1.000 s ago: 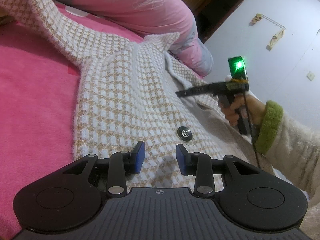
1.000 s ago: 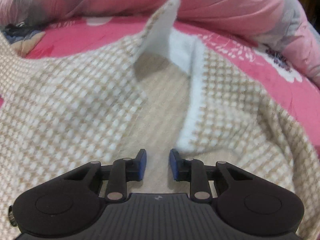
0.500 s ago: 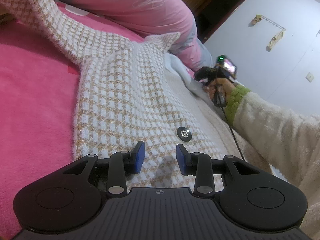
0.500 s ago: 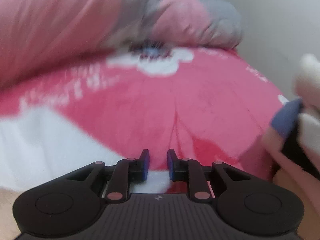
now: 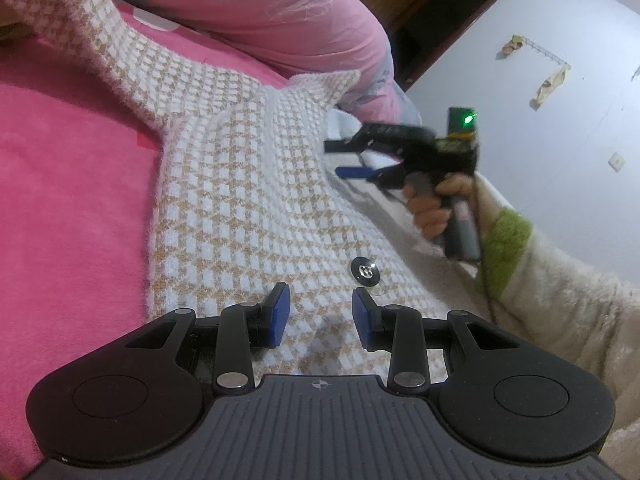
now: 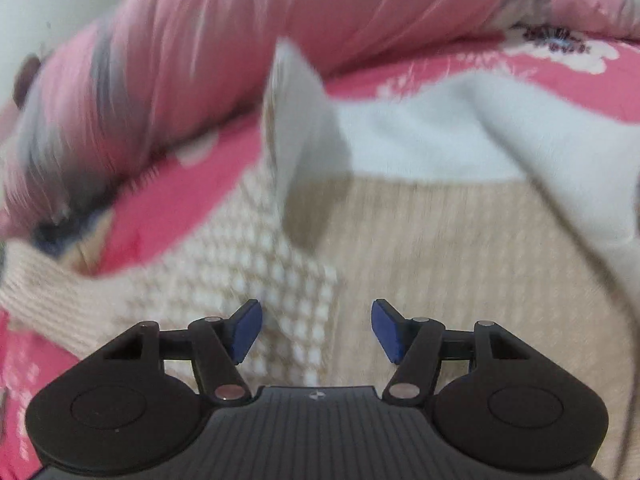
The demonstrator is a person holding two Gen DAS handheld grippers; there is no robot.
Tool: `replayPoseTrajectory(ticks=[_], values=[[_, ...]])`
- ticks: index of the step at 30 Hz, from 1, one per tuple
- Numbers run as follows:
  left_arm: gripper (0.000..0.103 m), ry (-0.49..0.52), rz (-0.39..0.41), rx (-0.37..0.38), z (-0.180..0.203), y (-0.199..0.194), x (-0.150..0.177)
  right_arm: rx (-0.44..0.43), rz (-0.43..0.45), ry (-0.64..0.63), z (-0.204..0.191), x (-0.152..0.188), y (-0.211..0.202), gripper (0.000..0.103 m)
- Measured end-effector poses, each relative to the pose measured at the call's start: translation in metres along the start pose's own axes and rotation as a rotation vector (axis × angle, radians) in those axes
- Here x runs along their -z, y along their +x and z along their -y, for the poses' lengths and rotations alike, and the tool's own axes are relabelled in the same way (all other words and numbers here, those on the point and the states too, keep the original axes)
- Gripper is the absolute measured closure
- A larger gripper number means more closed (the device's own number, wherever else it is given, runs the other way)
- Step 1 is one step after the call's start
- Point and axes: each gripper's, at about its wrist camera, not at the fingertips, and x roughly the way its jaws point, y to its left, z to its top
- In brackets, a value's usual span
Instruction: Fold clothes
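The checked cardigan (image 5: 248, 184) lies spread open on the pink bed (image 5: 68, 184), left gripper (image 5: 318, 316) hovering by its silver button (image 5: 365, 270) with jaws released, and the right gripper (image 6: 316, 330) over the collar area has its jaws wide too, holding nothing.

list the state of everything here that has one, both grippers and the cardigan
left gripper: jaws open, low over the cardigan hem, holding nothing
right gripper: jaws wide open, empty, above the neckline
checked cardigan: spread on the bed, front open, not yet folded
collar flap: standing up
button: unfastened
green light: lit
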Motion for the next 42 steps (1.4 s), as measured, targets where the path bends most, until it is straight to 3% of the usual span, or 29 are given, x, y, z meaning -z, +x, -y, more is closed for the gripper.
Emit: replayPoseTrajectory(ticks=[1, 2, 3, 6, 9, 13, 19, 22, 26, 29, 33, 35, 37, 38, 39, 42], values=[[0.069, -0.003, 0.001, 0.003, -0.001, 0.000, 0.000, -0.009, -0.015, -0.011, -0.004, 0.005, 0.001, 0.040], [0.069, -0.005, 0.002, 0.004, -0.001, -0.001, -0.001, -0.018, -0.030, -0.021, -0.008, 0.009, 0.003, 0.050], [0.069, -0.007, 0.002, 0.006, -0.001, -0.001, -0.001, -0.028, -0.044, -0.032, -0.012, 0.014, 0.004, 0.071], [0.069, -0.011, 0.006, 0.010, -0.001, -0.002, -0.001, -0.055, -0.089, -0.064, -0.025, 0.027, 0.009, 0.096], [0.069, -0.018, 0.019, 0.015, -0.002, -0.004, -0.003, -0.062, -0.098, -0.081, -0.036, 0.039, 0.004, 0.099], [0.069, -0.026, 0.027, 0.016, -0.002, -0.005, -0.003, 0.060, -0.002, -0.053, -0.043, 0.046, -0.034, 0.099], [0.069, -0.021, 0.023, 0.014, -0.001, -0.003, -0.003, 0.236, -0.116, -0.055, -0.035, 0.064, -0.006, 0.099], [0.069, -0.022, 0.021, 0.014, -0.001, -0.003, -0.003, 0.282, -0.096, -0.113, -0.048, 0.058, -0.010, 0.089], [0.069, -0.020, 0.019, 0.014, -0.002, -0.004, -0.003, 0.261, -0.012, -0.090, -0.050, 0.034, -0.018, 0.083], [0.068, -0.018, 0.020, 0.013, 0.000, -0.003, -0.002, 0.241, 0.054, -0.068, -0.050, 0.015, -0.024, 0.045], [0.068, -0.018, 0.021, 0.013, 0.000, -0.003, -0.002, 0.194, 0.056, 0.082, -0.019, -0.006, 0.004, 0.040], [0.068, -0.016, 0.020, 0.013, -0.002, -0.004, -0.001, 0.165, 0.037, 0.183, 0.004, -0.015, 0.026, 0.041], [0.068, -0.016, 0.020, 0.013, -0.002, -0.004, -0.001, 0.135, 0.018, 0.285, 0.028, -0.024, 0.048, 0.053], [0.068, -0.016, 0.020, 0.013, -0.003, -0.004, -0.001, 0.105, 0.019, 0.323, 0.035, -0.024, 0.053, 0.082], [0.068, -0.017, 0.020, 0.013, -0.003, -0.005, -0.001, 0.061, 0.026, 0.356, 0.038, -0.023, 0.053, 0.095], [0.068, -0.017, 0.020, 0.013, -0.002, -0.005, -0.001, 0.014, 0.181, 0.351, 0.033, -0.014, 0.018, 0.095]])
